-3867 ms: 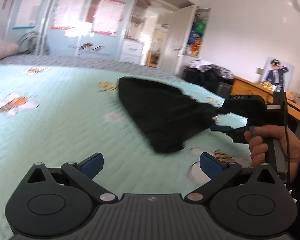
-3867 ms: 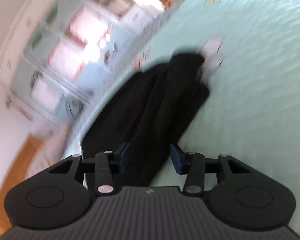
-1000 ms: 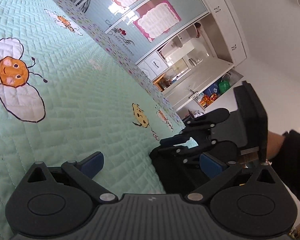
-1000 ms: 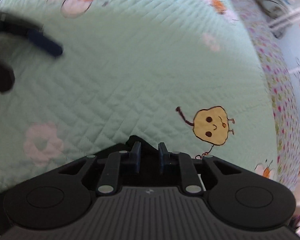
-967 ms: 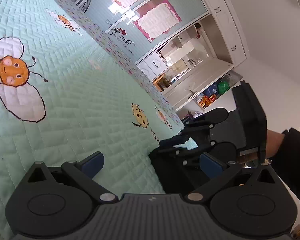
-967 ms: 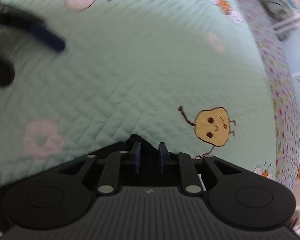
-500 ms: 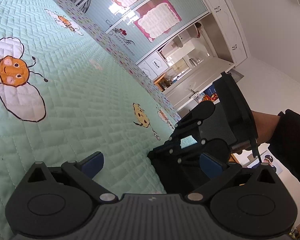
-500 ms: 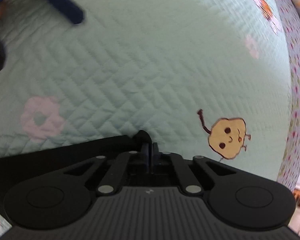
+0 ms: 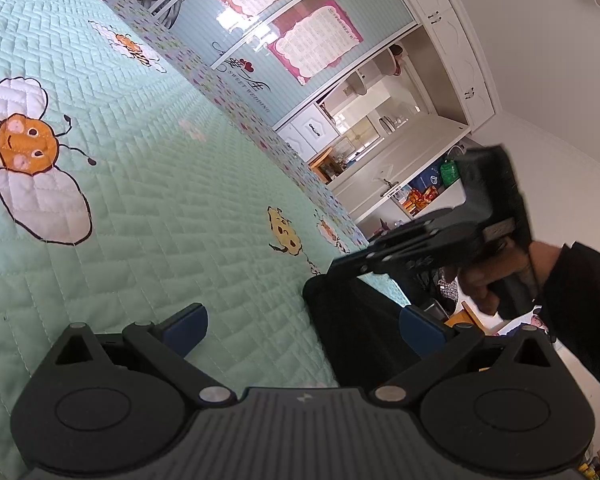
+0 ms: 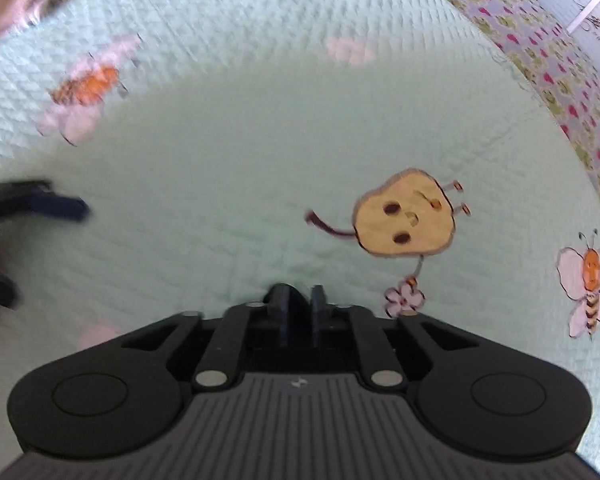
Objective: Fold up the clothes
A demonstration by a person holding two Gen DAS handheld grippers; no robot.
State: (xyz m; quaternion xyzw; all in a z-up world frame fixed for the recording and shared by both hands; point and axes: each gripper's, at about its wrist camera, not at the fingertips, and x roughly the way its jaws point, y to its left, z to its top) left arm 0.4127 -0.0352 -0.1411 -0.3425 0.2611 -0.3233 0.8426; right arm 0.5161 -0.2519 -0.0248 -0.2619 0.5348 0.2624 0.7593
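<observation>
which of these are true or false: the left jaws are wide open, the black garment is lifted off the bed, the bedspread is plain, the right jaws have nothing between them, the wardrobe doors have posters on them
1. The left gripper has its jaws wide open. True.
2. The black garment is lifted off the bed. False: it lies on the green bedspread.
3. The bedspread is plain. False: it is quilted, with cartoon bees and flowers.
4. The right gripper has nothing between its jaws. True: they are opening, with only bedspread seen beyond them.
5. The wardrobe doors have posters on them. True.
</observation>
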